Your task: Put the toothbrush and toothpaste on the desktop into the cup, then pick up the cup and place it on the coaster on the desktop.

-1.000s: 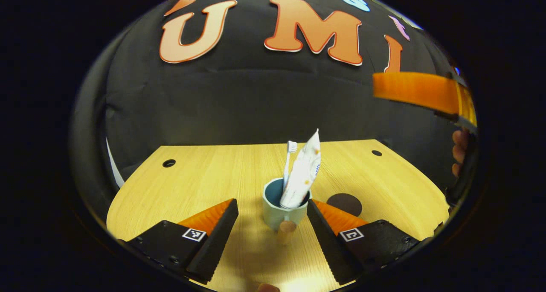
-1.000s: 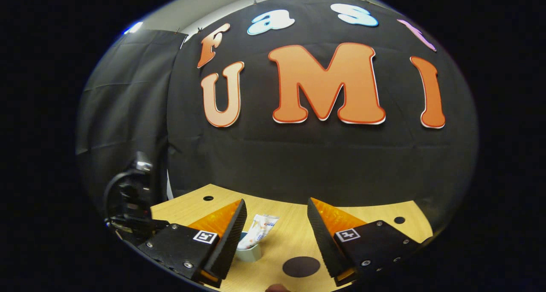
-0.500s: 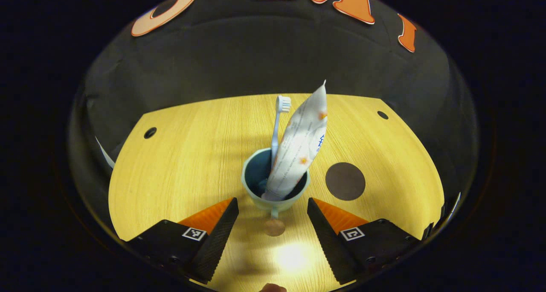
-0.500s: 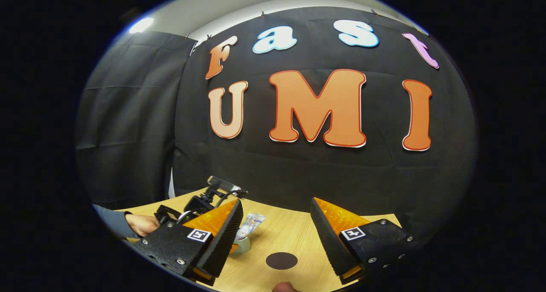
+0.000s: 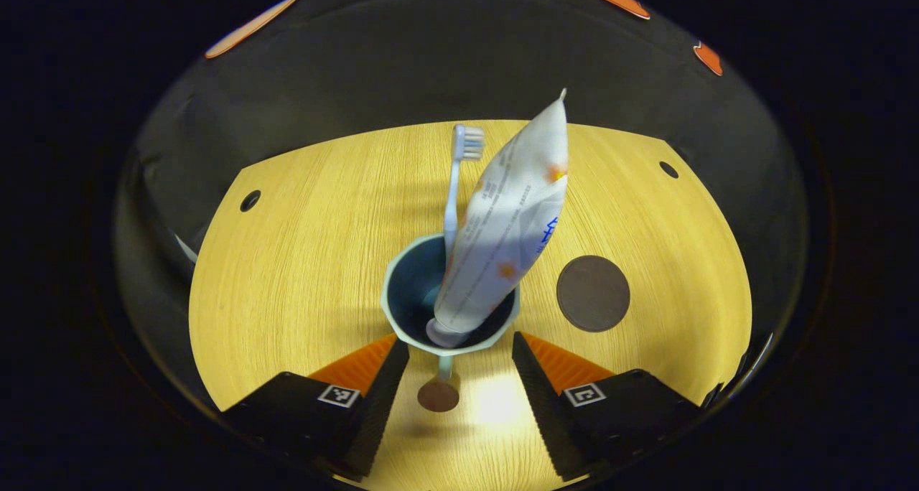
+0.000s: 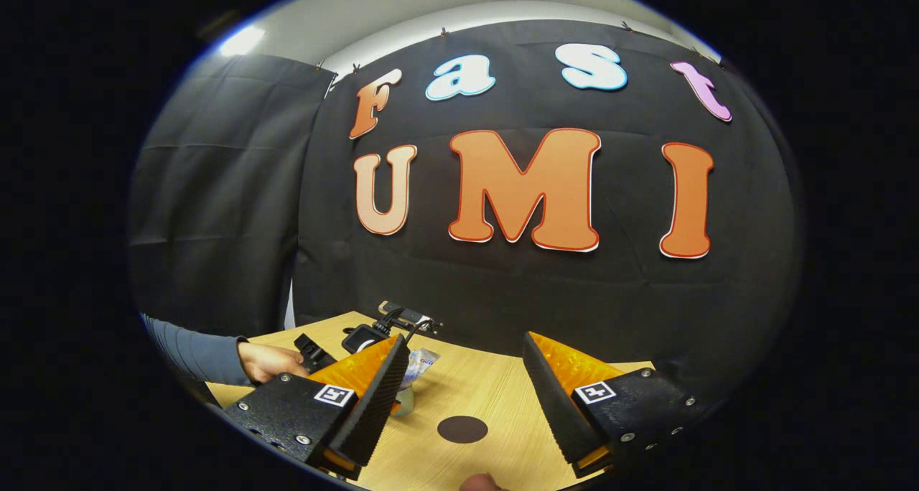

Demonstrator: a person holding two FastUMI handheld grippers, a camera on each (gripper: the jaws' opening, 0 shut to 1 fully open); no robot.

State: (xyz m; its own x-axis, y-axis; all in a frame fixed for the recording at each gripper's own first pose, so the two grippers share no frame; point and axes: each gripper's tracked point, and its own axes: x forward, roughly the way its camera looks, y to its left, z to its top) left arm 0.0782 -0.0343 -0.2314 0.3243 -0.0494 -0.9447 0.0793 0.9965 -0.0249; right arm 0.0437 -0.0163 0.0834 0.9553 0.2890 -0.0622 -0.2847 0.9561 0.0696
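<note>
Your left hand-held gripper (image 5: 459, 354) is spread wide, its two fingers standing either side of the cup's (image 5: 402, 319) near rim and of the handle (image 5: 439, 394) that juts toward you; neither finger appears to press on the cup, so it grasps nothing yet. The cup stands on the table (image 5: 287, 276) directly ahead of those fingers, and inside it the toothbrush (image 5: 454, 189) rises bristles-up while the toothpaste (image 5: 502, 225) leans to the right, cap end down in the cup. So the first half of your job looks finished: both items are in. The dark round coaster (image 5: 593, 293) lies bare on the table just to the right of the cup, apart from it. Your right hand-held gripper (image 6: 463, 376) also hangs unclenched and empty, held off to the side, and from it you can see the left one in your other hand (image 6: 269, 362) over by the cup, with the coaster nearer the middle of the table. What remains, as I judge it, is the whole second half: close on the cup, lift it without tipping the tall tube out, and set it down on the coaster.
</note>
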